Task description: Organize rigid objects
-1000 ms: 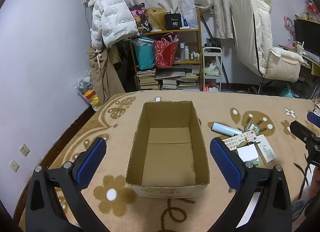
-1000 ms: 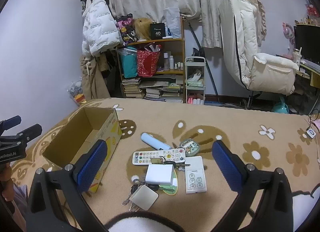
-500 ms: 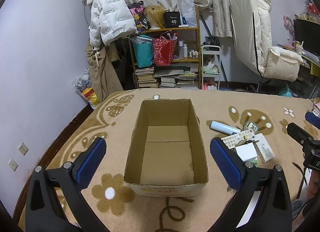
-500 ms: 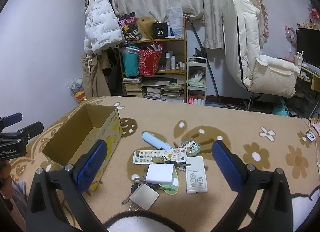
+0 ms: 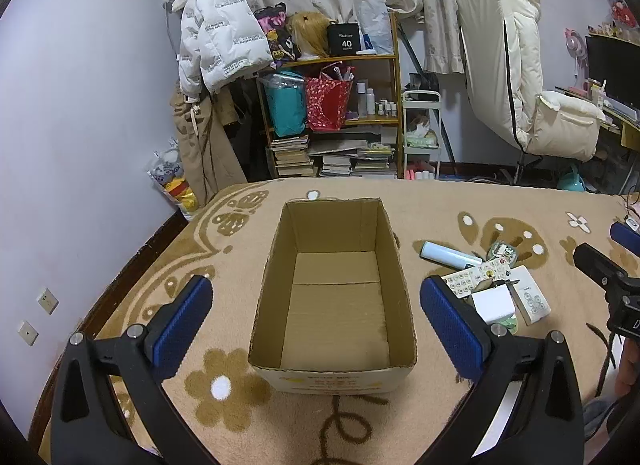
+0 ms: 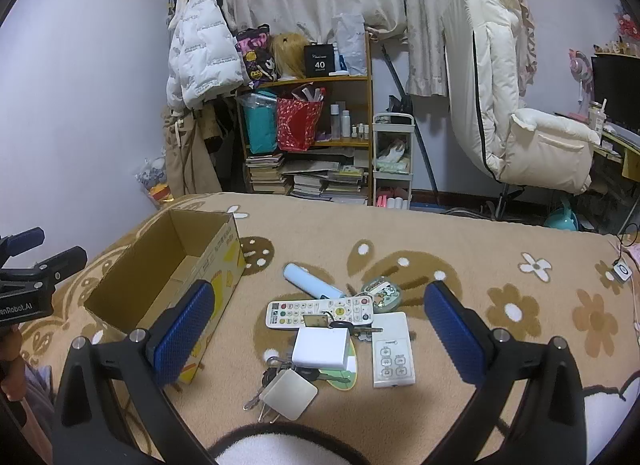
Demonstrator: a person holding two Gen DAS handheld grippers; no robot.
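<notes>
Left tool (image 5: 316,315), left wrist view: jaws spread wide, nothing between them, hovering over the near end of an open cardboard box (image 5: 334,375). Box sits on a tan flowered blanket (image 5: 224,393), its floor bare. To the box's right, well apart from it, a small pile: pale blue tube (image 5: 448,255), long remote (image 5: 476,277), white block (image 5: 493,303), small white remote (image 5: 530,299). Right tool's dark tips (image 5: 600,265) enter at the far right edge.

Right tool (image 6: 318,327), right wrist view: jaws spread wide, empty, held above the pile. Between the blue pads (image 6: 184,331) lie the long remote (image 6: 316,313), with the tube (image 6: 310,281) just behind it and a round patterned case (image 6: 380,293) at its right end. White block (image 6: 322,349) touches the remote's near edge, partly covering a set of keys (image 6: 362,331). Small white remote (image 6: 392,349) lies just right of the block. Nearer the camera, a square silver tag (image 6: 290,393) rests on another key bunch (image 6: 272,375). Box (image 6: 168,281) stands to the left, near the pile but not touching. Left tool (image 6: 40,249) shows at the left edge. Bookshelf (image 6: 308,137) and a cream chair (image 6: 516,125) stand behind.
</notes>
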